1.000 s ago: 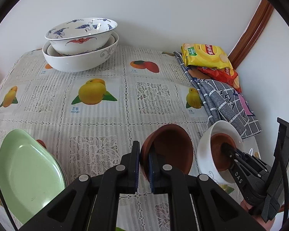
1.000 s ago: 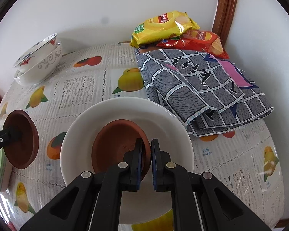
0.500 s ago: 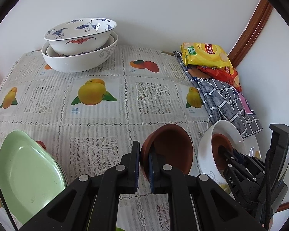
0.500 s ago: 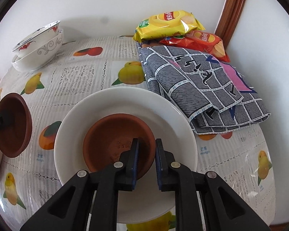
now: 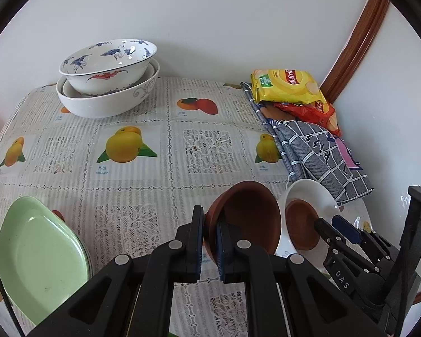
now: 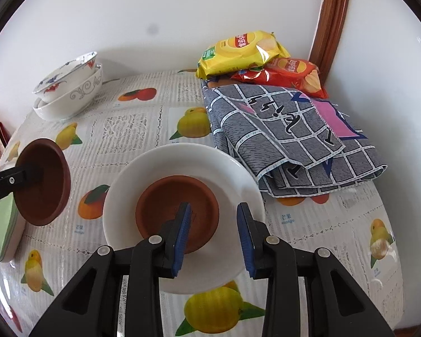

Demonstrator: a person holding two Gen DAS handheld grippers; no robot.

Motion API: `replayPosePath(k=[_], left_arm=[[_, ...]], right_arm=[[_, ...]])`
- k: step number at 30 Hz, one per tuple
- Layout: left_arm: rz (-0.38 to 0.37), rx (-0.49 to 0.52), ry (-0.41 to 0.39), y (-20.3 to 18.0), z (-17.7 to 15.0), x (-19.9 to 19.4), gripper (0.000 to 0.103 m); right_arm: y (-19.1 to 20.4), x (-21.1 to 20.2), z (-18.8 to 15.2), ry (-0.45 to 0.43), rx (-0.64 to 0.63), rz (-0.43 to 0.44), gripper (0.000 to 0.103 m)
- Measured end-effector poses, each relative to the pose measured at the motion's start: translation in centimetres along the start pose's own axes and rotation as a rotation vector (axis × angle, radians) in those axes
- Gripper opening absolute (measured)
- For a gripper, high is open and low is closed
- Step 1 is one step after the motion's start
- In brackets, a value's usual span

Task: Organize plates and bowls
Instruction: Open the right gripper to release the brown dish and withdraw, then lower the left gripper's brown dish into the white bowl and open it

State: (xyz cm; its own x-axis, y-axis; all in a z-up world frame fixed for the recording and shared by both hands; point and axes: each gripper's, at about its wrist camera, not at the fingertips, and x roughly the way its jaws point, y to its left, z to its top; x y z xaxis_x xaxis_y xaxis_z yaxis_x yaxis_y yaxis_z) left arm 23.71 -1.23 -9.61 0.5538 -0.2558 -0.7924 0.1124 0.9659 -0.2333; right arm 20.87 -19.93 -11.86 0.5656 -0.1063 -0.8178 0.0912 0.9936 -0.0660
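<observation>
My left gripper [image 5: 209,226] is shut on the rim of a brown clay dish [image 5: 249,219], held tilted above the table; this dish also shows in the right wrist view [image 6: 42,185]. A second brown dish [image 6: 176,213] lies inside a white plate [image 6: 182,168] on the table. My right gripper [image 6: 214,219] is open just above that dish's near rim, holding nothing. It shows in the left wrist view too [image 5: 336,226]. Stacked green plates [image 5: 39,252] lie at the front left. Two stacked patterned bowls [image 5: 106,81] stand at the back left.
A folded grey checked cloth [image 6: 289,137] lies right of the white plate, touching its far edge. Yellow [image 6: 238,50] and red [image 6: 292,75] crisp bags sit in the back right corner by the wall. The fruit-print tablecloth [image 5: 205,146] covers the table.
My right gripper let go of the brown dish in the white plate, opened wide and drew back a little. The left gripper kept its hold on its dish and barely moved.
</observation>
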Motion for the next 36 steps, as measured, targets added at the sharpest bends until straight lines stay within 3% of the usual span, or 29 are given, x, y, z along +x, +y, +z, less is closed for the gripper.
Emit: replayPosePath(k=[8, 19, 36], left_arm=[[-0.034, 0.068, -0.011, -4.5, 0.5, -0.4, 0.008], [-0.035, 0.132, 0.051, -9.5, -0.5, 2.8, 0.008], [-0.004, 0.129, 0.096, -10.3, -0.6, 6.3, 0.01]], right_arm=[[-4.6, -4.5, 0.0, -0.085, 0.089, -0.024, 0.035], [-11.2, -6.8, -2.6, -0.085, 0.17, -0.085, 0.035], [-11.9, -4.0, -4.3, -0.02, 0.203, -0.05, 0.035]])
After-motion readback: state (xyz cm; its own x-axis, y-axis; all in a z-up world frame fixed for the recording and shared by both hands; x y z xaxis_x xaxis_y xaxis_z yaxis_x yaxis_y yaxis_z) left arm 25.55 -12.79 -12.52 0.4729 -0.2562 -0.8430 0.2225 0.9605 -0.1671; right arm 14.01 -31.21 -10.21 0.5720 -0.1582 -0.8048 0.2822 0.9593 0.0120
